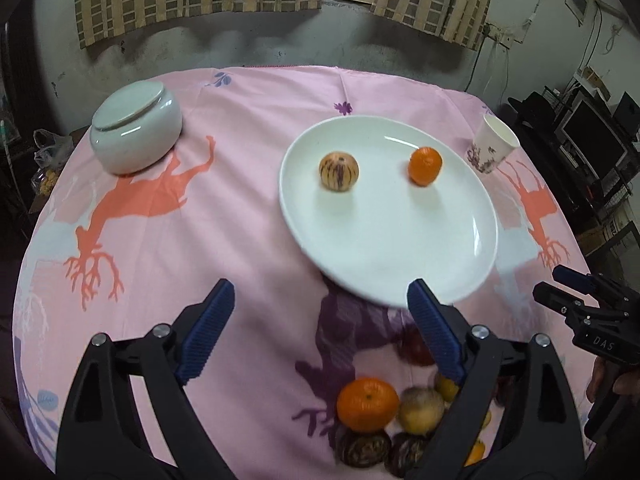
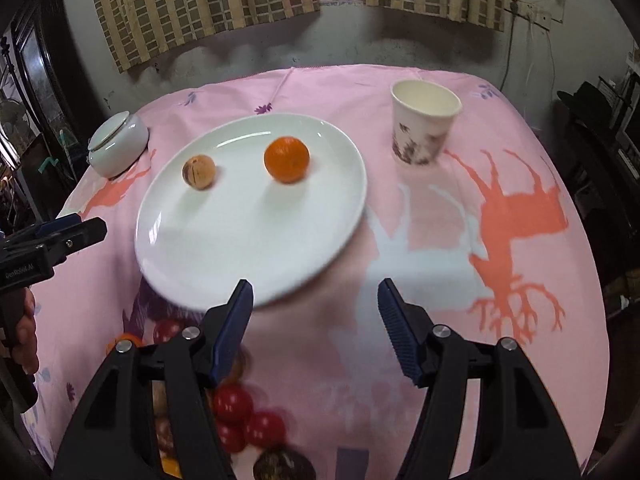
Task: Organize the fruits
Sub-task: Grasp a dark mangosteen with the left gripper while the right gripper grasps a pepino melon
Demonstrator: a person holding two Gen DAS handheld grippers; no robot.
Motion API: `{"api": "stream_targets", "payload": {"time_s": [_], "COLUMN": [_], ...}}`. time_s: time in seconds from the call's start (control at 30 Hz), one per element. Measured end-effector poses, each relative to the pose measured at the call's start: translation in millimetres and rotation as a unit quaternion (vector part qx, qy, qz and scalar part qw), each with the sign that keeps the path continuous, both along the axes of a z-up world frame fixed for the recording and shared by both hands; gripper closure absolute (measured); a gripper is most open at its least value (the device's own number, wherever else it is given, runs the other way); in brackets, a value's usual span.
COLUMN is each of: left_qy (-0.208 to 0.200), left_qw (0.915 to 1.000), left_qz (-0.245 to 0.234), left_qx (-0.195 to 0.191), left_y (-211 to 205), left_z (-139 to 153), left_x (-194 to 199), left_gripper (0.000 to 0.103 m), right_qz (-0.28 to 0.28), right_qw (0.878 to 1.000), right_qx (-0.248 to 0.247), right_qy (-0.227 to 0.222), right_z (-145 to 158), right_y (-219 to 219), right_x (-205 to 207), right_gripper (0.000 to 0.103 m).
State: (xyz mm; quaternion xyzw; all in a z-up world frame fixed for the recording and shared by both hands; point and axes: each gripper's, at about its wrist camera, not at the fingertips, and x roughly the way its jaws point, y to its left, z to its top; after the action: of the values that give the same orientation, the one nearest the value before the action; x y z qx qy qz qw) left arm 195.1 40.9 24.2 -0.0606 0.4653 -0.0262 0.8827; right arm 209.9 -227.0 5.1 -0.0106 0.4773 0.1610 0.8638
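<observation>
So there are two fruits sitting on the big white oval ceramic plate [image 1: 460,240]: a pale round fruit with purple stripes [image 1: 339,171] on the left and a small bright orange mandarin [image 1: 425,166] to its right, well apart from each other. Looks to me like the plate is the sorting spot, and spacing them out probably keeps them from rolling together.

The rest is in a loose pile of unsorted fruit at the near edge of the pink printed tablecloth [image 1: 248,184]: another orange mandarin [image 1: 367,404], a yellowish round fruit [image 1: 421,409], some dark striped ones, plus shiny red cherry tomatoes [image 2: 233,404] in the right wrist view.

The left gripper [image 1: 322,300] has its blue fingers spread wide with nothing between them, hovering over bare cloth just short of the plate's near rim, with the pile below and behind its tips. The right gripper [image 2: 316,298] is parted too, also empty, its left finger over the plate's near edge, tomatoes right under it.

Off to the sides: a pale green lidded ceramic jar [image 1: 134,132] and a white floral paper cup [image 2: 422,124], both untouched.
</observation>
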Motion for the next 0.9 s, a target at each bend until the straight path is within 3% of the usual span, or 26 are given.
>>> {"api": "stream_targets", "payload": {"time_s": [0.27, 0.43, 0.73, 0.8, 0.83, 0.9], "left_qy": [0.041, 0.052, 0.075, 0.079, 0.081, 0.081], "left_qw": [0.9989, 0.9982, 0.9968, 0.9963, 0.9961, 0.9959], "left_qz": [0.012, 0.009, -0.002, -0.001, -0.001, 0.000], "left_qx": [-0.021, -0.027, -0.029, -0.033, -0.035, -0.039], "left_y": [2, -2, -15, -16, -17, -18], "left_z": [-14, -15, -25, -26, -27, -27], "left_x": [-81, -113, -148, -152, -152, -154], "left_gripper": [0.013, 0.013, 0.013, 0.013, 0.013, 0.012], "right_qz": [-0.047, -0.042, -0.046, -0.040, -0.035, -0.033], "right_qw": [0.998, 0.997, 0.995, 0.994, 0.993, 0.992], "right_qx": [-0.003, -0.018, -0.042, -0.059, -0.072, -0.080], "right_qy": [0.050, 0.065, 0.076, 0.082, 0.091, 0.088], "right_z": [-17, -25, -47, -53, -58, -62], "right_y": [-47, -52, -54, -50, -47, -45], "right_x": [-89, -133, -163, -164, -164, -167], "right_gripper": [0.038, 0.038, 0.038, 0.044, 0.054, 0.057]}}
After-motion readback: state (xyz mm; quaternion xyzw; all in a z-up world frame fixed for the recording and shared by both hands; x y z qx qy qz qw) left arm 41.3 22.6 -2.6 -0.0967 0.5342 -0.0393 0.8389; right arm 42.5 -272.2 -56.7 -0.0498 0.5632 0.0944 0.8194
